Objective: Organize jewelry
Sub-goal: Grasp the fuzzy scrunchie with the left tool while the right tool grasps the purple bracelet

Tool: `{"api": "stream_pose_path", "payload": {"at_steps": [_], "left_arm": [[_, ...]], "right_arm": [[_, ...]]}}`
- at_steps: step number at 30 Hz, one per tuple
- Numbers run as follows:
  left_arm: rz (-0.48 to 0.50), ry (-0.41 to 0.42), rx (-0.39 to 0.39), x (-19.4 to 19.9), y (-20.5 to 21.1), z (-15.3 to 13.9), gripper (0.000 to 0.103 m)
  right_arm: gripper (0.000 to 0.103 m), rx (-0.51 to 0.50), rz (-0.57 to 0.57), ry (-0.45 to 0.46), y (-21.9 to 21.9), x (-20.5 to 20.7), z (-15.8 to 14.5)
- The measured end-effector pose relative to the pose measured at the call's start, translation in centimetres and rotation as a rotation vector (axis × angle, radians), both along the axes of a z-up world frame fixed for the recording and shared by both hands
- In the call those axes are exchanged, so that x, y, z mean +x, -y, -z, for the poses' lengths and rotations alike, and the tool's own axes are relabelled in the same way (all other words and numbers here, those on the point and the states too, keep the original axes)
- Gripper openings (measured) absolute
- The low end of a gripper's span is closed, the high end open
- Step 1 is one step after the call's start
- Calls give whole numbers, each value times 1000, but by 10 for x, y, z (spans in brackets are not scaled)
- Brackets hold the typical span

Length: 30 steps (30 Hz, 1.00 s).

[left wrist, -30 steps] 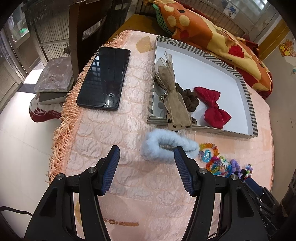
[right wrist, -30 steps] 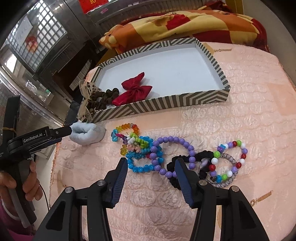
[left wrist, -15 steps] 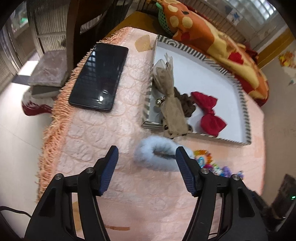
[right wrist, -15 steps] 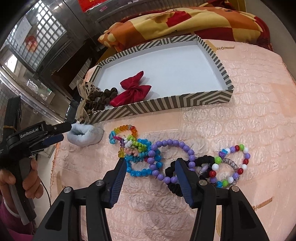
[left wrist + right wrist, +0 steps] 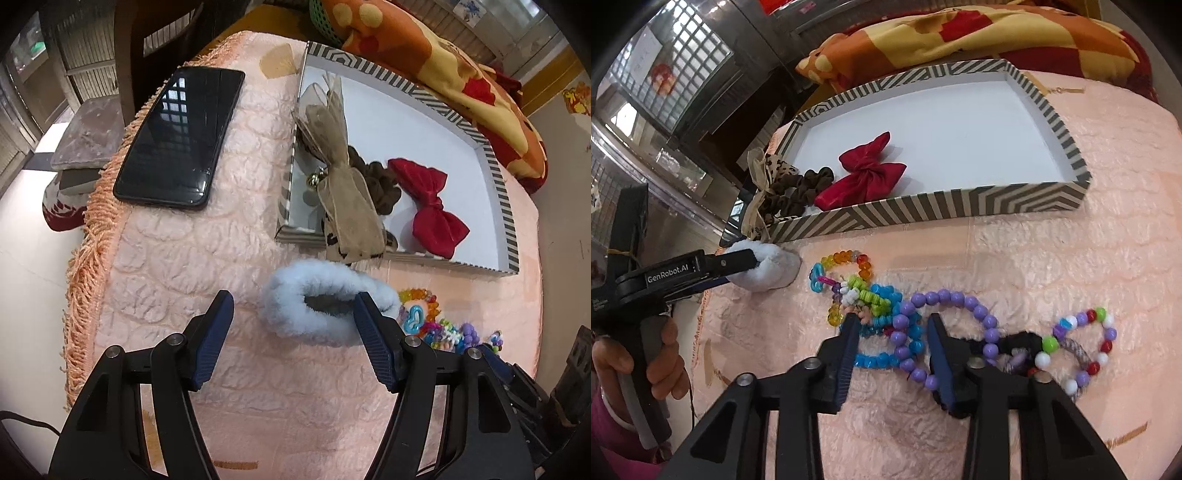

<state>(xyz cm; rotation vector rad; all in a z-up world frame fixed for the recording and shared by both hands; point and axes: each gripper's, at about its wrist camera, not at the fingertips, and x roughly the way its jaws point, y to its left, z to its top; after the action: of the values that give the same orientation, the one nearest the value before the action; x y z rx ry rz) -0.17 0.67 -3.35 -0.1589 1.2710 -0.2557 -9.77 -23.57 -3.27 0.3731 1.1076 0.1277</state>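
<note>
Pale-blue fur fills the left wrist view: the fluffy scrunchie (image 5: 328, 301) lies just before the striped tray (image 5: 495, 173), the left gripper (image 5: 293, 314) gaping around it, ready to lift. In the right wrist view, the right gripper (image 5: 892, 330), jaws just narrowing but not yet pinching, straddles the blue bead bracelet (image 5: 886, 354) and purple bead bracelet (image 5: 945, 299).

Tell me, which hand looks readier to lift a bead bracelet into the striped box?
Probably the right. Its tool, jaws just closing, straddles the blue bead bracelet and purple bead bracelet. The left tool sits at the fluffy blue scrunchie instead.
</note>
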Motion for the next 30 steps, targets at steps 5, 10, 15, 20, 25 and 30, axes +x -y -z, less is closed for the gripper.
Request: {"api": "stream_pose_path", "payload": {"at_steps": [5,10,15,20,25,30], "left_arm": [[3,-31,-18,4,2,9,55],[19,-21,-7,3,6,9,41],[21,-18,18,2,7,11,21],[14,1,10,0,-2,5,14],[37,19,-12,-6,-4,-5,13],[64,37,-28,-14,-8,-19,13]], "right_arm": [[30,97,43,-40,11,7,10],[30,231,94,-78,24,12,27],[9,308,138,-40,34,8,29],[9,330,159,-14,41,-1,20],[9,347,175,29,48,-13,0],[9,349,187,73,54,-21,-19]]}}
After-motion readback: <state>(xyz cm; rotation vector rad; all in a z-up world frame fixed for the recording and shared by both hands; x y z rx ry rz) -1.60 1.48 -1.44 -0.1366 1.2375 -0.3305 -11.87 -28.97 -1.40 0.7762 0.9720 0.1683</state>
